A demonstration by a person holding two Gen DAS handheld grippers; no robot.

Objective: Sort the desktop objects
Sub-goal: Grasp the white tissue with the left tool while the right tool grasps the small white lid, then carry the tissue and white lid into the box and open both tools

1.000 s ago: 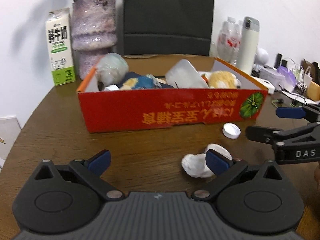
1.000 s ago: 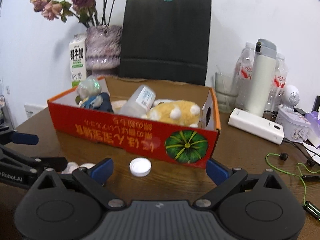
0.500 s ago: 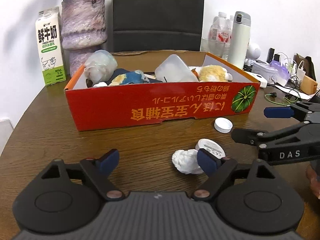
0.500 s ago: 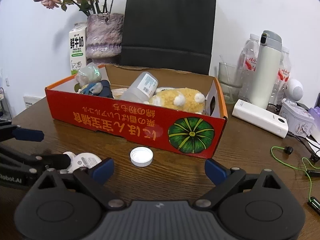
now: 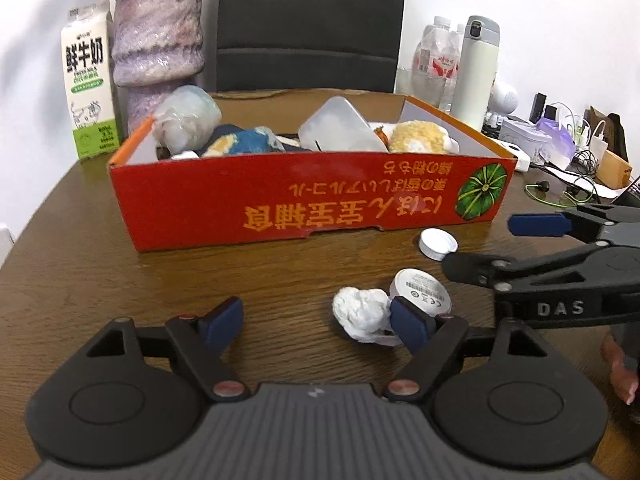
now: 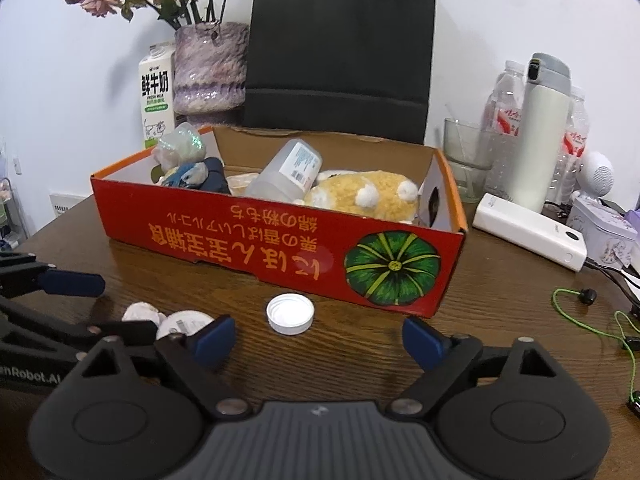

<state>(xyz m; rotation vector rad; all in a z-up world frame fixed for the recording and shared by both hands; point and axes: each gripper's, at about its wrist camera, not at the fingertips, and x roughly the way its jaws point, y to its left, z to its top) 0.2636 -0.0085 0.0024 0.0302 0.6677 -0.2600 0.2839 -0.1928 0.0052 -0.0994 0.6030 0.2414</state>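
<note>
A red cardboard box (image 5: 312, 204) (image 6: 280, 248) on the brown table holds a plush toy (image 6: 360, 196), a plastic bottle (image 6: 286, 176) and other items. In front of it lie a white bottle cap (image 5: 438, 243) (image 6: 290, 314), a white round disc (image 5: 420, 290) (image 6: 184, 322) and a crumpled white wad (image 5: 360, 312) (image 6: 140, 312). My left gripper (image 5: 320, 320) is open and empty, its right finger beside the wad. My right gripper (image 6: 318, 338) is open and empty, just short of the cap; it also shows in the left wrist view (image 5: 520, 240).
Behind the box stand a milk carton (image 5: 90, 92), a purple vase (image 5: 156, 44) and a black bag (image 6: 340, 48). To the right are a white flask (image 6: 540, 136), a glass (image 6: 466, 158), water bottles, a white power bank (image 6: 528, 232) and green earphone cable (image 6: 576, 312).
Both grippers have come a little nearer the table and the loose white items. Both stay open and empty. Nothing on the table has moved.
</note>
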